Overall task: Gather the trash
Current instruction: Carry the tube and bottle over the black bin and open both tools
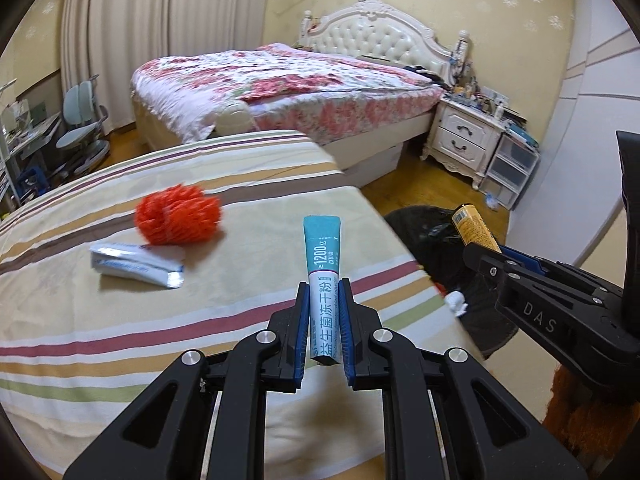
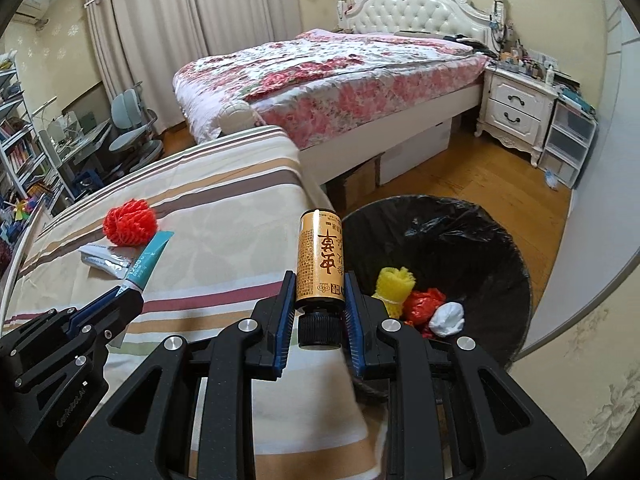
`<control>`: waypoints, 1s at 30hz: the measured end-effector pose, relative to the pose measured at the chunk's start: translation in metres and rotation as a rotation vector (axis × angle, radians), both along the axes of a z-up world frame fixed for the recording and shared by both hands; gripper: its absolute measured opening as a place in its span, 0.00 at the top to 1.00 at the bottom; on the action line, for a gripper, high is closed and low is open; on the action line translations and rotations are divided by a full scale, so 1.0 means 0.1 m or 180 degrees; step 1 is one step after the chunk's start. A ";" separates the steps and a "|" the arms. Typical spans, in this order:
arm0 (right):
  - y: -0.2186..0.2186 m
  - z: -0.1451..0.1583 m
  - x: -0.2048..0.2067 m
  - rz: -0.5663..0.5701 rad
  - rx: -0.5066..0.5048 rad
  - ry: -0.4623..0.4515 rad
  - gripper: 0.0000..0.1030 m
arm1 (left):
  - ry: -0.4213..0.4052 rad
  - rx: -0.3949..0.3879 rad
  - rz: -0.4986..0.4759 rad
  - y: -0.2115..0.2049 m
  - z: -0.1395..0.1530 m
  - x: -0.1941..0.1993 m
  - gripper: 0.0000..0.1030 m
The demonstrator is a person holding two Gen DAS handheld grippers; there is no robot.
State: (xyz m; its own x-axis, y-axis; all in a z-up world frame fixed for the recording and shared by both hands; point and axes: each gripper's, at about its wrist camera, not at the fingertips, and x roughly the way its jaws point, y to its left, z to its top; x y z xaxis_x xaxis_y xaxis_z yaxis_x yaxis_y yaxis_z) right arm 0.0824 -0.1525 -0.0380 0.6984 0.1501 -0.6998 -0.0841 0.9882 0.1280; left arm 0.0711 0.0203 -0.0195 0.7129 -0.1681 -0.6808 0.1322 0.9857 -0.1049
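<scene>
My left gripper (image 1: pixel 325 292) is shut on a teal and white sachet (image 1: pixel 323 256), held above the striped table (image 1: pixel 120 320). My right gripper (image 2: pixel 320 284) is shut on a gold bottle (image 2: pixel 318 256) with a black cap, held at the table's right edge beside the black-lined trash bin (image 2: pixel 516 248). The bin holds yellow foam net (image 2: pixel 394 282), red wrapper (image 2: pixel 424 302) and white paper (image 2: pixel 448 318). An orange foam net (image 1: pixel 178 216) and a silver-white packet (image 1: pixel 136 264) lie on the table. The right gripper with the bottle (image 1: pixel 476 232) shows in the left wrist view.
A bed with a floral cover (image 2: pixel 340 76) stands behind the table. A white nightstand (image 2: pixel 516 108) and plastic drawers (image 2: pixel 568 140) stand at the right. A desk chair (image 2: pixel 132 120) and shelves are at the left. Wooden floor (image 2: pixel 460 176) surrounds the bin.
</scene>
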 end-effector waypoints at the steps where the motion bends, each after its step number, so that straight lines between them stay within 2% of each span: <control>1: -0.06 0.01 0.00 -0.0040 -0.0003 -0.0007 0.77 | -0.0019 0.0005 -0.0047 -0.09 0.01 0.00 0.85; 15: -0.76 -0.05 0.13 -0.0509 -0.0052 -0.0028 0.77 | -0.0100 0.0127 -0.0482 -0.98 0.05 0.32 0.85; 30: -1.06 -0.27 0.24 -0.0673 0.0023 0.0136 0.77 | 0.0043 0.0328 -0.0572 -1.37 -0.18 0.53 0.85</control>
State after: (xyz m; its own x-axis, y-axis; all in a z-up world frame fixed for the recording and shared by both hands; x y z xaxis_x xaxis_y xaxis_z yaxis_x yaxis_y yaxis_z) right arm 0.1059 -0.2588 -0.0651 0.6845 0.0085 -0.7289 0.1308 0.9823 0.1343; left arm 0.1236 -0.1171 -0.0375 0.6684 -0.2206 -0.7104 0.3061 0.9520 -0.0076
